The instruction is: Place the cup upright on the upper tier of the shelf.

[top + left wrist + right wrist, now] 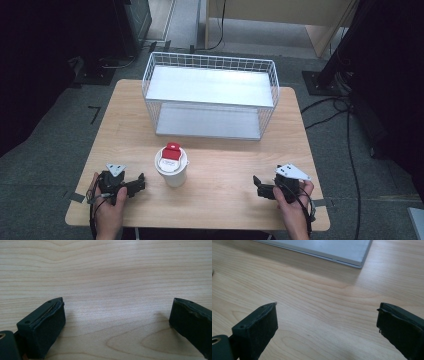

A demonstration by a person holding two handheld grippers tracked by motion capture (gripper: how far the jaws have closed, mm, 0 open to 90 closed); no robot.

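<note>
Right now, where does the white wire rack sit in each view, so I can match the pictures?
High view: the white wire rack stands at the table's far middle, beyond the white cup.
Left gripper view: bare wood lies between the open left tongs.
Right gripper view: the rack's grey base plate crosses the top edge, beyond the open right tongs.
Shared landmark: the pale wooden tabletop.

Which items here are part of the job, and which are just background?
In play: white cup with red lid tab, between the open left gripper and open right gripper; white wire shelf rack behind it.

Lying about: floor cables; black stand base.
</note>
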